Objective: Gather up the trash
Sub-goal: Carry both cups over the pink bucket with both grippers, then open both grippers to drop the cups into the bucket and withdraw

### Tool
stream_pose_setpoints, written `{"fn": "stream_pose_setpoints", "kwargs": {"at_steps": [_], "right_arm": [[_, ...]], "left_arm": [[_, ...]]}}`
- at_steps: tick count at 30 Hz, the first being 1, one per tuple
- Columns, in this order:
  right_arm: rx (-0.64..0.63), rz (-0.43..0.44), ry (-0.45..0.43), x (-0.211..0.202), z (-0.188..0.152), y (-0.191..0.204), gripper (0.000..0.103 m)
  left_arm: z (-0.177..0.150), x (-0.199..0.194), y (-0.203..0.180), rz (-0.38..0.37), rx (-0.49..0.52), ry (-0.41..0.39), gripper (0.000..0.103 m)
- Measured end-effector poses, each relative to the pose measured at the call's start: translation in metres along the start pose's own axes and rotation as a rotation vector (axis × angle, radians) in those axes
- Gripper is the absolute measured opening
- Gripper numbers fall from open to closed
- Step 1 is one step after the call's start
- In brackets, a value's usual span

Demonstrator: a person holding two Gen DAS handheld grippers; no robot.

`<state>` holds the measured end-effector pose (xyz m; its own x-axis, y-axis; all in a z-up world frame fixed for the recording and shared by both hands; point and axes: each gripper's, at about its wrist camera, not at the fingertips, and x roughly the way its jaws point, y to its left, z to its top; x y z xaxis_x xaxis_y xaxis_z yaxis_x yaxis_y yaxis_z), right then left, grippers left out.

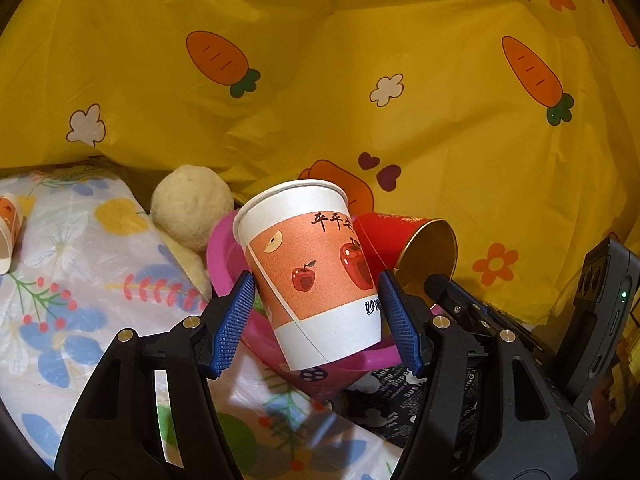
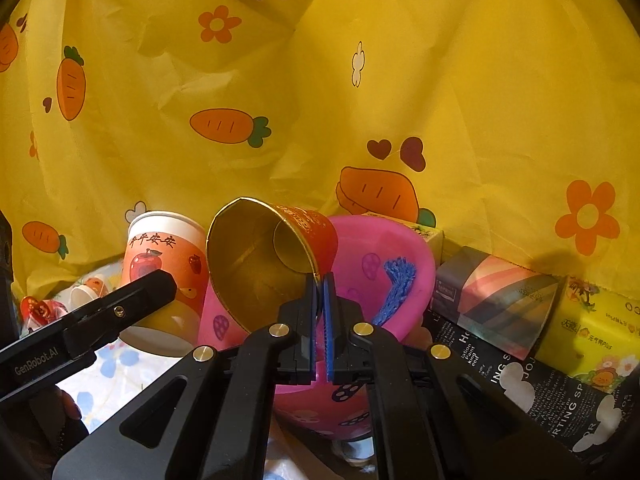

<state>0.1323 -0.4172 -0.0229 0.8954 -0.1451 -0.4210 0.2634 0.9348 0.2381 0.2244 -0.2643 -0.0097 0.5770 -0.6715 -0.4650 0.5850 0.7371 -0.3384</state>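
Note:
My left gripper [image 1: 316, 312] is shut on an orange-and-white paper cup with apples [image 1: 310, 270], held tilted over the rim of a pink plastic bin [image 1: 224, 256]. My right gripper [image 2: 320, 292] is shut on the rim of a red cup with a gold inside [image 2: 264, 260], held on its side above the same pink bin [image 2: 384, 248]. The red cup [image 1: 404, 248] lies just right of the apple cup in the left wrist view. The apple cup [image 2: 164, 264] and the left gripper's finger [image 2: 120, 312] show at the left of the right wrist view.
A yellow carrot-print cloth [image 1: 360, 80] hangs behind. A cream plush toy [image 1: 190, 208] and another small cup [image 1: 8, 232] lie on the floral sheet [image 1: 72, 280] at left. A blue tassel [image 2: 394, 288] lies inside the bin. Tissue packs [image 2: 492, 300] and a black printed bag [image 2: 520, 380] sit at right.

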Motion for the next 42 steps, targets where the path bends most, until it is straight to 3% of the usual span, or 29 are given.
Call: {"fn": "stream_pose_setpoints", "kwargs": {"at_steps": [16,18,23,26,29,35,42], "right_arm": [[0.002,-0.013,0.037,0.013,-0.003,-0.004,0.004],[0.002,-0.013,0.035,0.013,-0.002,-0.006,0.005],[0.021,-0.019,0.026,0.01,0.0,-0.01,0.018],[0.034,-0.014,0.003,0.0,-0.001,-0.011,0.046],[0.023,-0.01,-0.028,-0.013,-0.002,-0.007,0.06],[-0.023,0.054,-0.066,-0.042,-0.004,0.021,0.075],[-0.097,0.184,-0.05,-0.061,-0.016,0.079,0.078]], "left_arm": [[-0.009,0.023,0.01,-0.071,-0.079,0.055,0.063],[-0.009,0.018,0.013,-0.053,-0.084,0.051,0.069],[-0.013,-0.009,0.023,0.037,-0.089,-0.003,0.088],[-0.017,-0.032,0.03,0.115,-0.081,-0.033,0.095],[-0.022,-0.057,0.038,0.211,-0.072,-0.056,0.097],[-0.034,-0.11,0.063,0.344,-0.127,-0.076,0.097],[-0.049,-0.164,0.092,0.54,-0.163,-0.091,0.097]]}}
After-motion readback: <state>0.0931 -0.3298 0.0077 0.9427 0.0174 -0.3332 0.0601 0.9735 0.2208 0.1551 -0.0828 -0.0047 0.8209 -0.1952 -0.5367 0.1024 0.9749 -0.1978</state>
